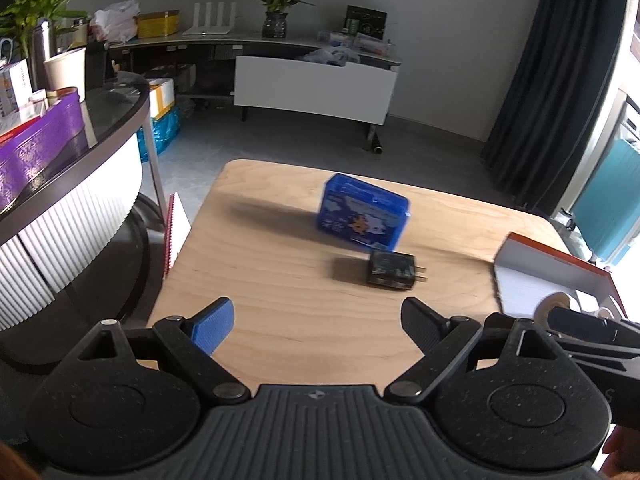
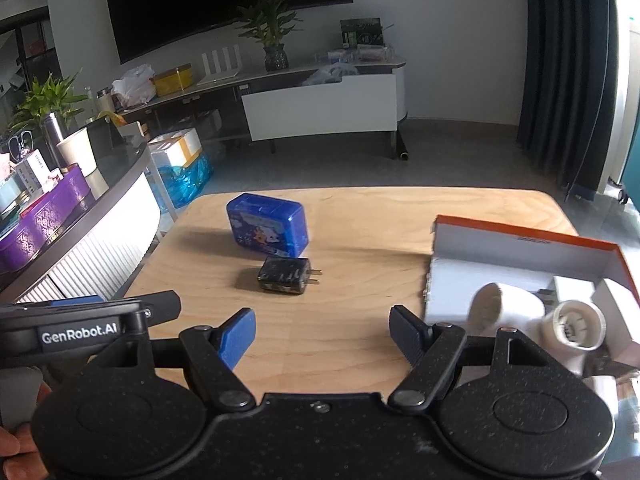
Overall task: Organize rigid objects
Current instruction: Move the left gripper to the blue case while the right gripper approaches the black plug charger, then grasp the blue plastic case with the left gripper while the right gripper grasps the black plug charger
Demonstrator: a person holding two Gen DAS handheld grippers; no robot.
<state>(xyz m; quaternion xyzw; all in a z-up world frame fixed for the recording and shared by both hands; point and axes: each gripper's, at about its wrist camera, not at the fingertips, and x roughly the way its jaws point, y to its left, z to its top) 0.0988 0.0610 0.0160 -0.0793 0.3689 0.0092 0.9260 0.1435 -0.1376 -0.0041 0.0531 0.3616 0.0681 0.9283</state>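
Observation:
A blue printed case [image 1: 362, 213] [image 2: 267, 226] stands on the wooden table [image 1: 280, 312] [image 2: 360, 264]. Just in front of it lies a black plug adapter [image 1: 391, 271] [image 2: 285, 275], prongs to the right. An open orange-rimmed white box [image 1: 556, 284] [image 2: 520, 272] at the right holds white pipe fittings [image 2: 520, 312]. My left gripper [image 1: 318, 320] hangs open above the near table, nothing between its fingers. My right gripper [image 2: 322, 332] is open and empty too, short of the adapter. Each gripper shows at the edge of the other's view.
A curved counter [image 1: 100, 148] [image 2: 112, 184] at the left carries a purple box [image 1: 36, 148], cups and plants. A red-edged notebook [image 1: 174, 232] leans by the table's left side. A low white shelf unit [image 1: 316, 84] stands at the back wall.

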